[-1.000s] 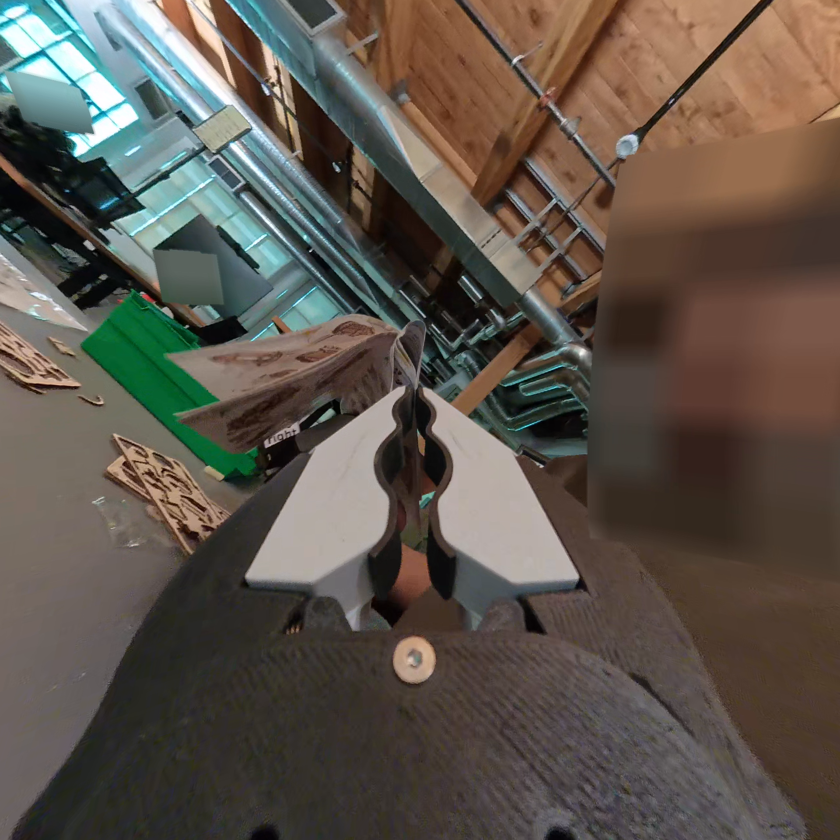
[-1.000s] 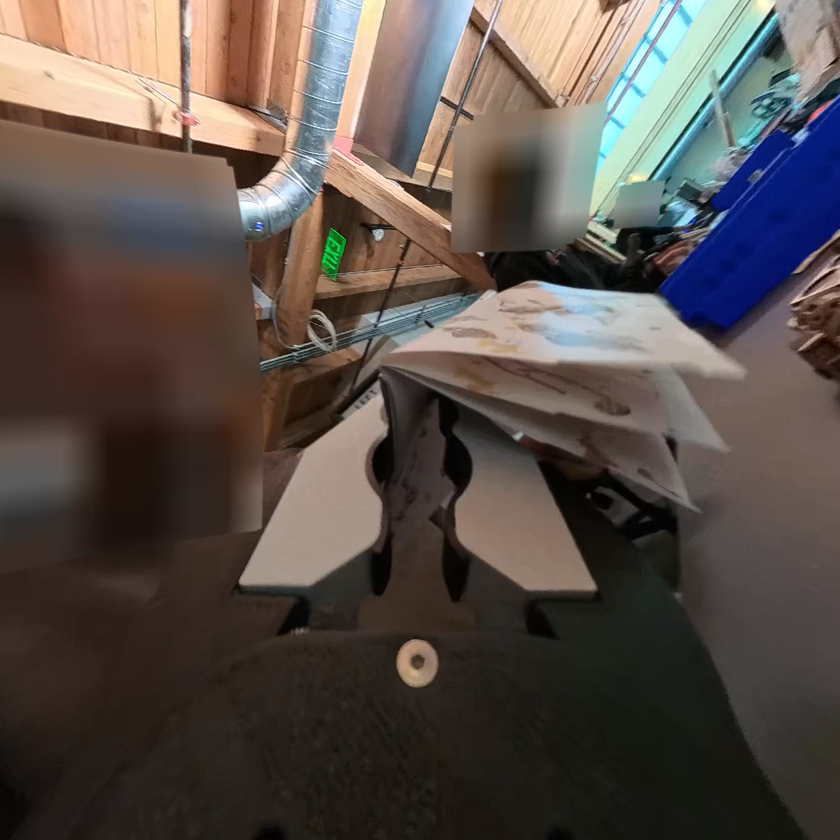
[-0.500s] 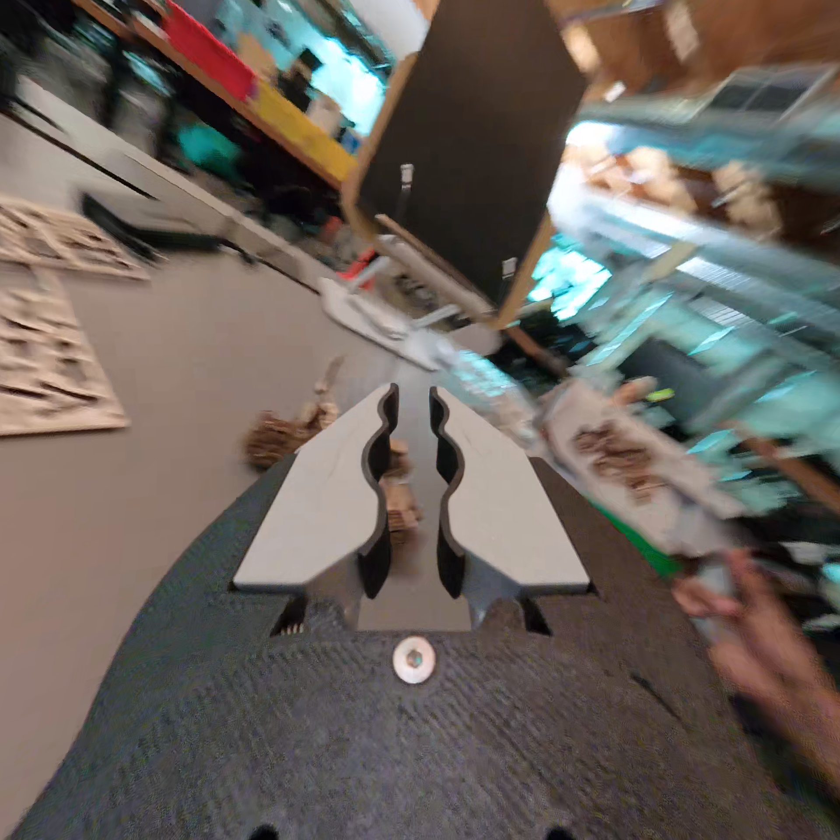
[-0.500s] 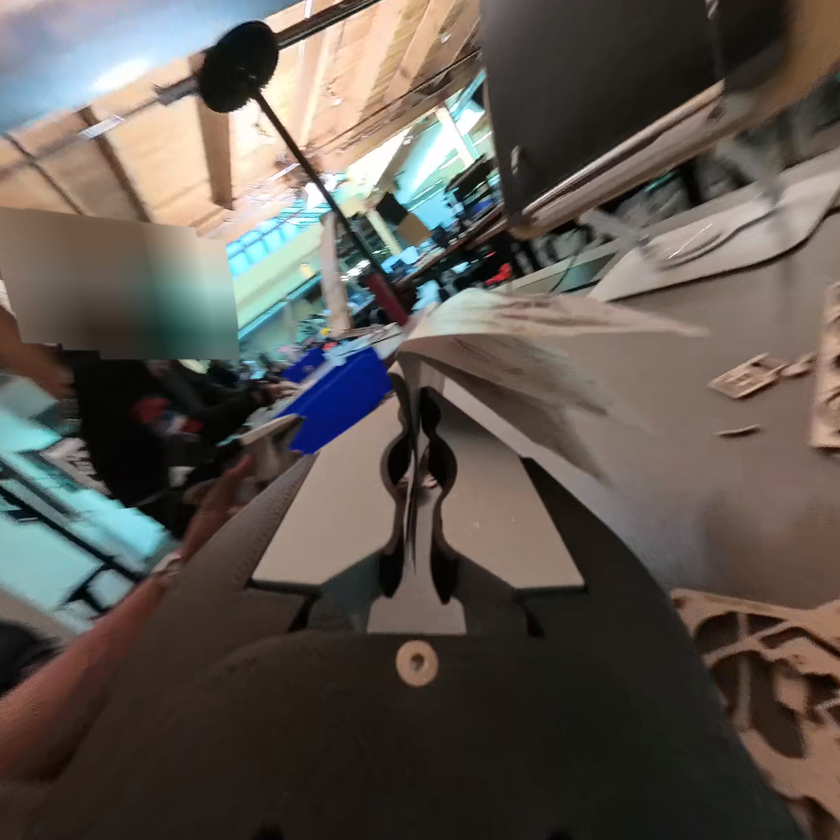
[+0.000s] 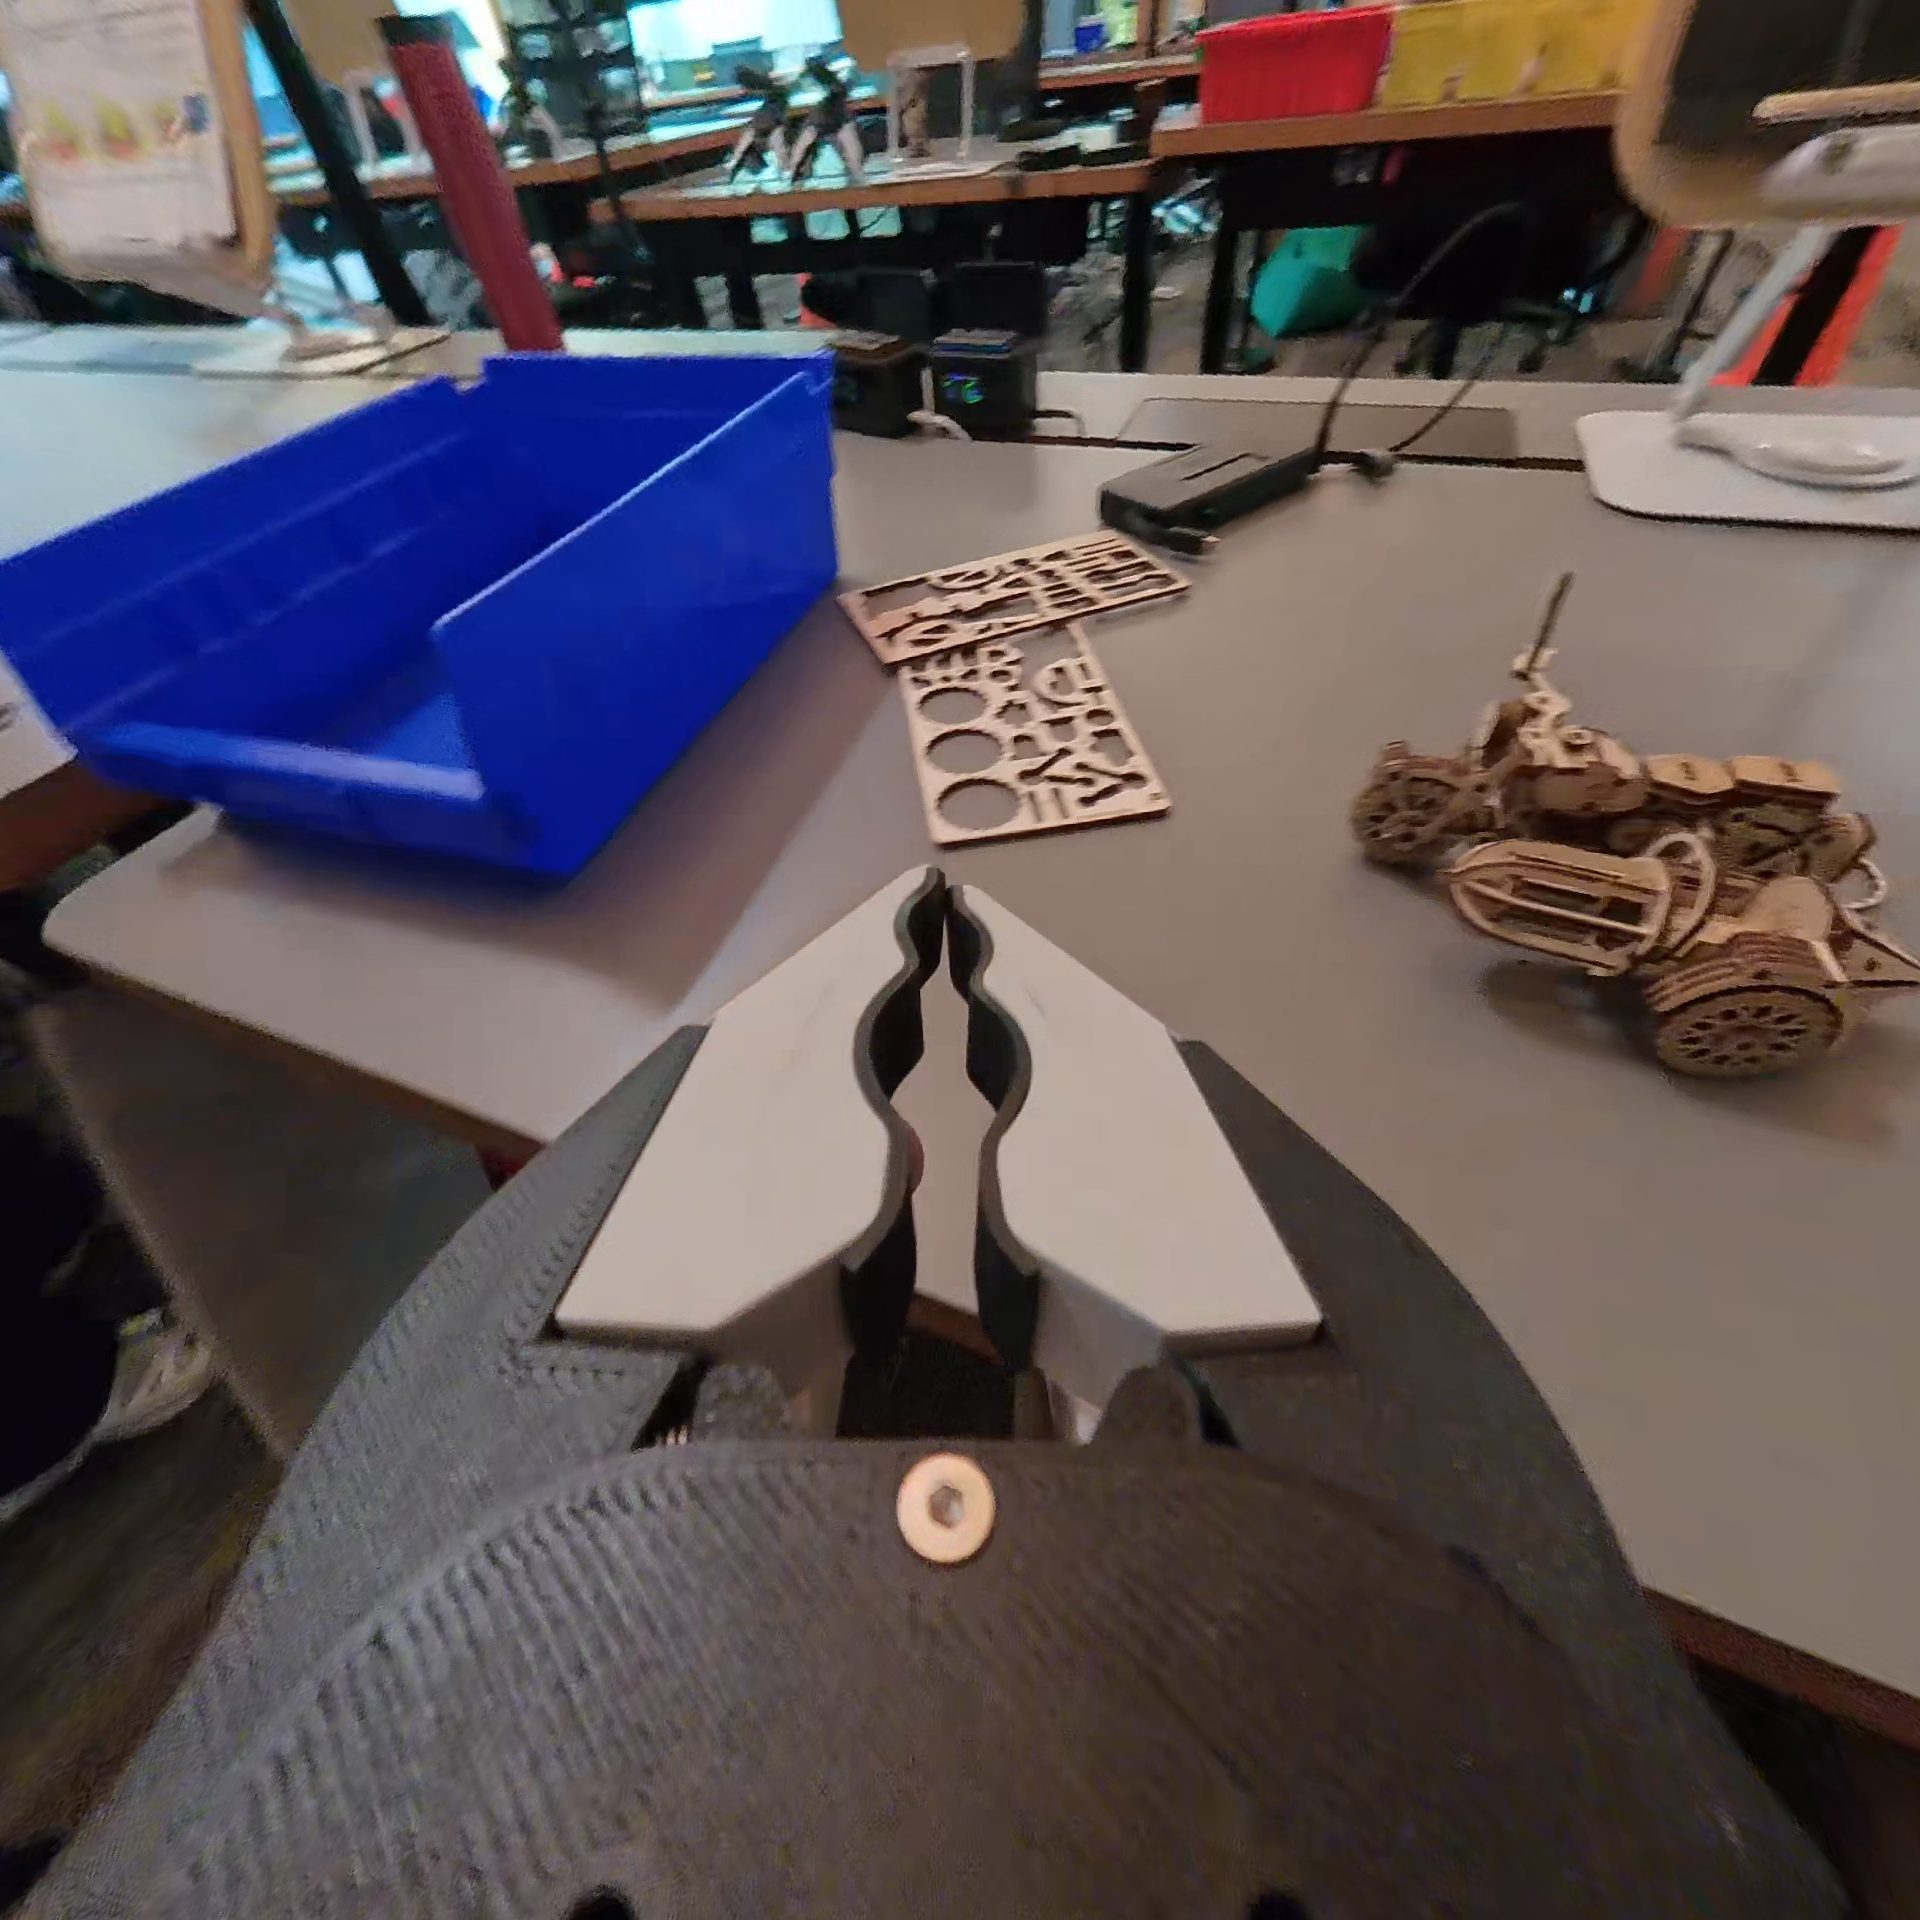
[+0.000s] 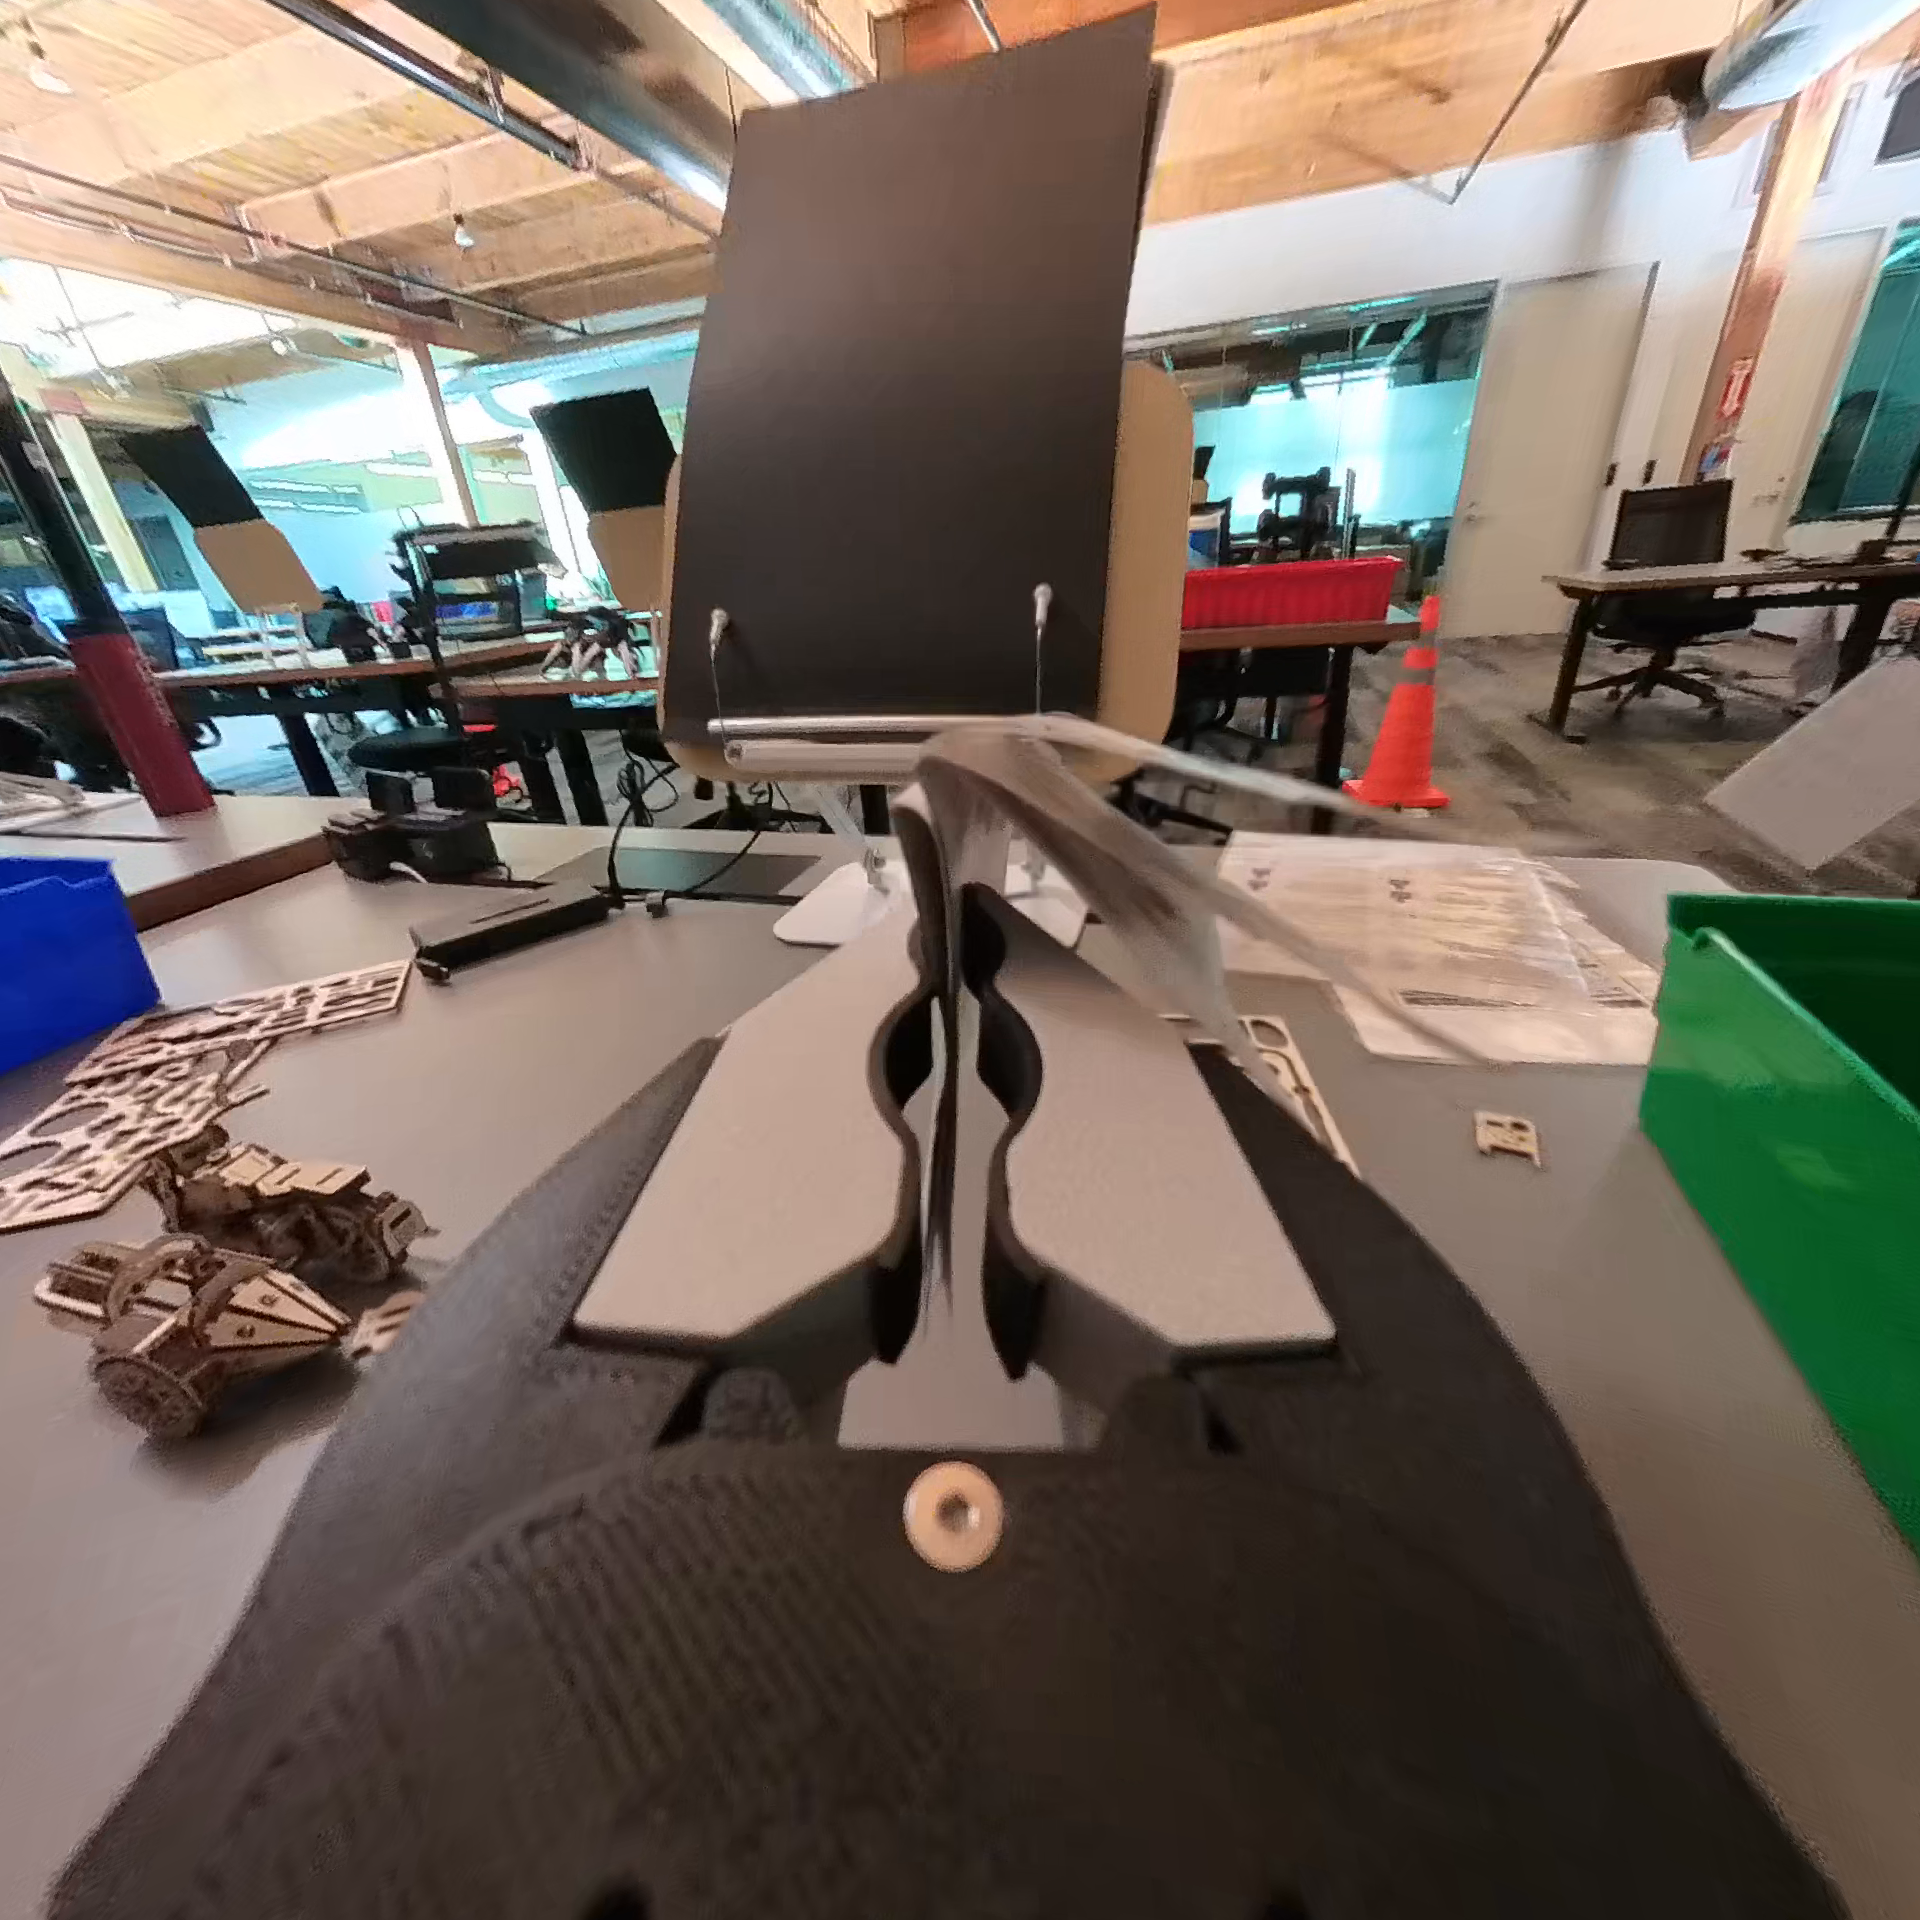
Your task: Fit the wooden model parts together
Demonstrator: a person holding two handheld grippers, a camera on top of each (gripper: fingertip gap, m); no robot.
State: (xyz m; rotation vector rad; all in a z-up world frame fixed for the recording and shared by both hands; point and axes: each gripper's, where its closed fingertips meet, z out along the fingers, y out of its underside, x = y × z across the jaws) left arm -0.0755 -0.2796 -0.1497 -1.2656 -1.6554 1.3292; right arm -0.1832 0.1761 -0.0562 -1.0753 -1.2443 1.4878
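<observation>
Right wrist view: the right gripper (image 6: 951, 914) is clamped on a paper booklet (image 6: 1081, 831), while the left gripper (image 5: 943, 894) holds nothing, its tips pressed together.

The booklet's pages fan out up and to the right of the right fingers. Left of those fingers, down on the grey table (image 6: 520, 1039), sits the wooden motorcycle model (image 6: 218, 1278), with cut-out wooden sheets (image 6: 156, 1081) just behind it. Ahead of the left fingers lie the same sheets (image 5: 1023, 686); the model (image 5: 1642, 862) stands to their right and a blue bin (image 5: 436, 613) to their left.

Wooden trike model (image 5: 1631, 883) upright, table-centre.
</observation>
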